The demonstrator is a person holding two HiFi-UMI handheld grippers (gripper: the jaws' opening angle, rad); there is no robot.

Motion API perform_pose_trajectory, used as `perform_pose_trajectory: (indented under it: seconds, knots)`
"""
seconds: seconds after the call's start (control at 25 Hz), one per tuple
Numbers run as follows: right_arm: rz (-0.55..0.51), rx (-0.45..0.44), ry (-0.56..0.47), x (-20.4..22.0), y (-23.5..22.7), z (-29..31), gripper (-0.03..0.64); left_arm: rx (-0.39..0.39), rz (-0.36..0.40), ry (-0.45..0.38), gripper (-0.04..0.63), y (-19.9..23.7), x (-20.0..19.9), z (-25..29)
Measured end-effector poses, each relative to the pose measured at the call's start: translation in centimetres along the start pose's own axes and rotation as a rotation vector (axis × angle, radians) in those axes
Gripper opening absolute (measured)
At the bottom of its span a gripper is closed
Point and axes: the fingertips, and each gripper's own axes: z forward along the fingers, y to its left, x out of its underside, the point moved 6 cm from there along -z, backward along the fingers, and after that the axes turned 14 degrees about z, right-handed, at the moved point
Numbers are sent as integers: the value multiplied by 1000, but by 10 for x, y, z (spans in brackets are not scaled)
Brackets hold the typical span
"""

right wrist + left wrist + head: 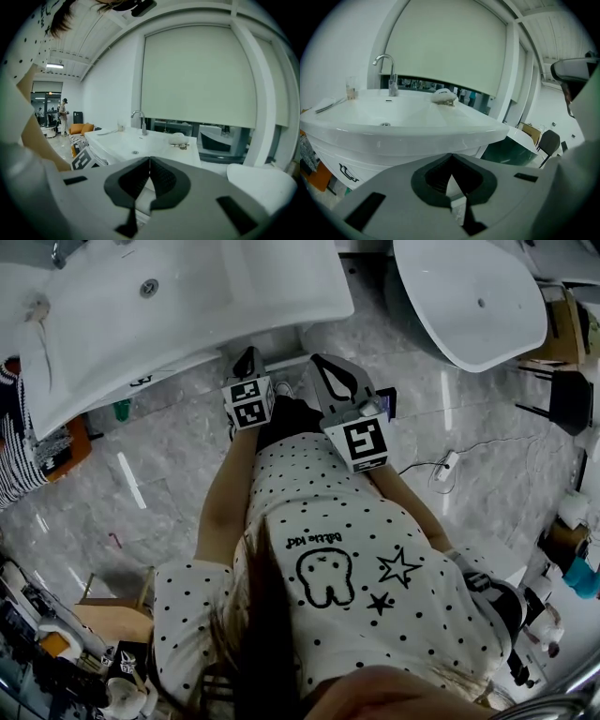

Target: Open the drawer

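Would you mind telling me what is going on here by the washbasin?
A person in a dotted shirt stands facing a white washbasin, with one handheld gripper in each hand. The left gripper and the right gripper both point toward the basin, jaws shut with nothing between them. Neither touches anything, and no drawer is gripped or visibly open yet.

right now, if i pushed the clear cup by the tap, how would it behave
The clear cup looks small and thin, so probably light and, if glass, breakable. It stands upright, taller than wide, so a high push would likely tip it. On the glossy basin rim a low push may just slide it.
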Motion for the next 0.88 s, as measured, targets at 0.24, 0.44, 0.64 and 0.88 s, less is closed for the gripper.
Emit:
perform_pose_trajectory:
  seconds: [0.24, 0.44, 0.64, 0.88]
  knots:
    - [-21, -10, -24, -9, 2, 1, 15, 0, 2, -79, 5, 2, -24, -11]
    - [-24, -13, -29, -10, 3, 6, 14, 7, -11, -149, 5, 4, -41, -23]
    - [-31, -17, -26, -14, 7, 10, 14, -8, 25, -216, 5, 9, -60, -37]
    - [-50, -4, -22, -19, 23, 22, 15, -7, 61, -295, 5, 30, -77, -64]
